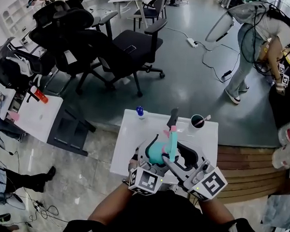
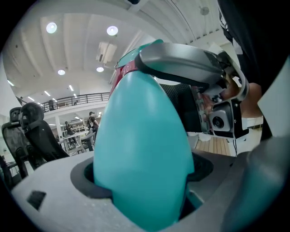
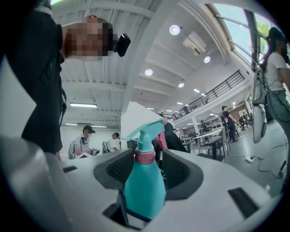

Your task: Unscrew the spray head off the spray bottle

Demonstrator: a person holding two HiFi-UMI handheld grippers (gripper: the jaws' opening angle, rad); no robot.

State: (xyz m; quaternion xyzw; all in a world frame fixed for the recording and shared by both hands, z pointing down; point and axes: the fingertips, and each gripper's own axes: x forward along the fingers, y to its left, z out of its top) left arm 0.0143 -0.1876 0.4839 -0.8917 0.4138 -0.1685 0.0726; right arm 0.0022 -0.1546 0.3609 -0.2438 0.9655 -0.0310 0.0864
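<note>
A teal spray bottle [image 1: 156, 151] with a pink collar [image 3: 145, 157] and a teal spray head [image 3: 146, 132] is held above the white table [image 1: 129, 141]. My left gripper [image 2: 142, 181] is shut on the bottle's fat body [image 2: 140, 149], which fills the left gripper view. My right gripper [image 3: 142, 170] stands open around the neck, its dark pads [image 3: 118, 168] a little apart from the collar on both sides. In the left gripper view one grey right finger [image 2: 181, 63] arcs over the bottle's top. Both marker cubes [image 1: 145, 180] sit close to my body in the head view.
A small blue-capped bottle [image 1: 139, 111] and a black cup with a stick in it [image 1: 197, 121] stand at the table's far edge. Black office chairs [image 1: 115, 43] are beyond it. A person [image 1: 255, 41] bends over at the far right, with cables on the floor.
</note>
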